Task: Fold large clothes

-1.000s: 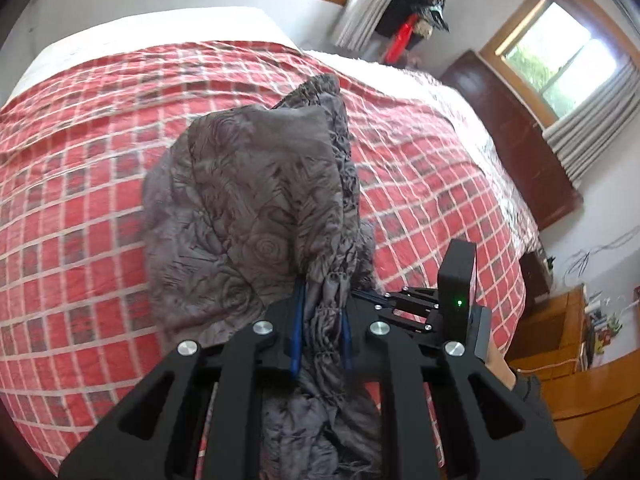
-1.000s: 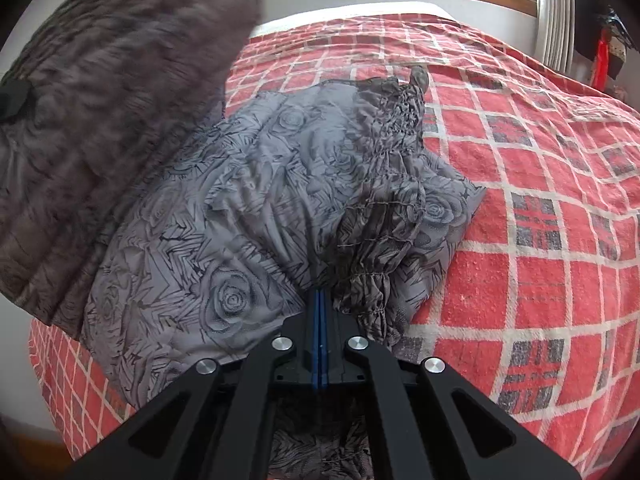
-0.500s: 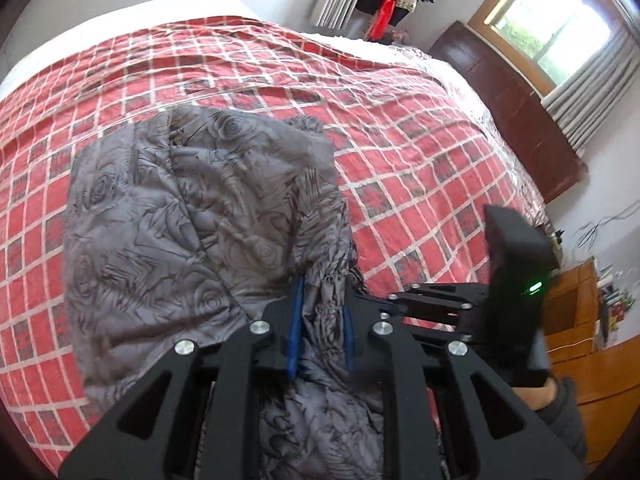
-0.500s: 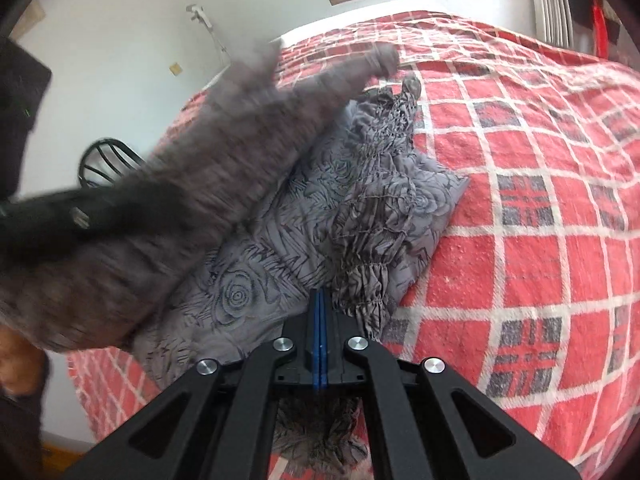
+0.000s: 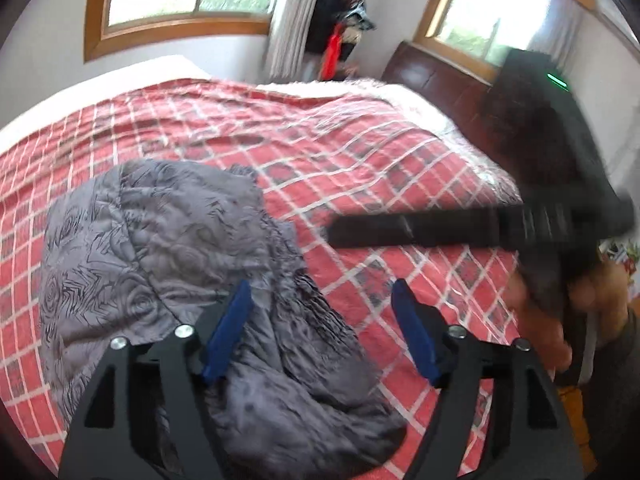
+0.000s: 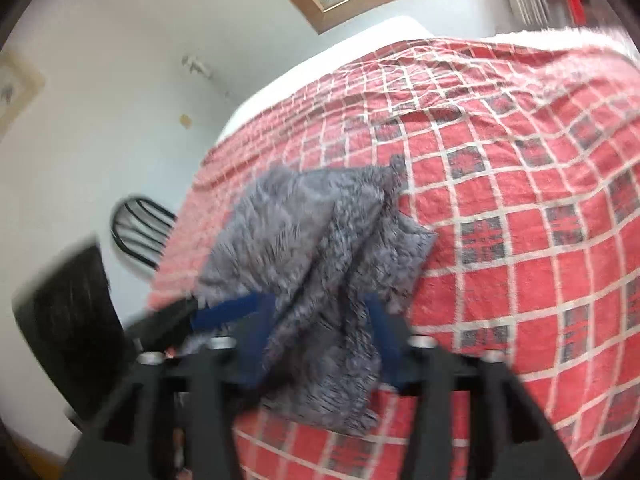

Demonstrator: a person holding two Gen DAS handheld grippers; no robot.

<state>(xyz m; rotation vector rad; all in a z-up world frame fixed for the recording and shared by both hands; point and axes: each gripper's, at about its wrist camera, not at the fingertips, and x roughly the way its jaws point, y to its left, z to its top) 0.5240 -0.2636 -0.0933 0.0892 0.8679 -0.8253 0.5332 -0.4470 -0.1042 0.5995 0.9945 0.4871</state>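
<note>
A grey rose-patterned garment [image 5: 168, 240] lies folded in a thick bundle on the red checked bed cover [image 5: 360, 140]. My left gripper [image 5: 322, 320] hangs just above its near end, jaws opening, blue pads apart and clear of the cloth. In the right wrist view, which is blurred, the same garment [image 6: 320, 232] shows between and beyond the pads of my right gripper [image 6: 320, 332], whose jaws are also opening with no pad pressing on it. The right gripper [image 5: 344, 232] also crosses the left wrist view from the right, held by a hand [image 5: 600, 292].
The bed cover [image 6: 520, 200] stretches far to the right and back. A dark wooden headboard [image 5: 440, 80] and windows stand behind the bed. Clothes [image 5: 340, 20] hang in the far corner. A black chair [image 6: 140, 232] stands by the white wall at the bed's left side.
Both grippers were shut on folds of the garment and have let go, jaws now apart. The raised cloth has dropped onto the bundle. The right gripper has lifted away.
</note>
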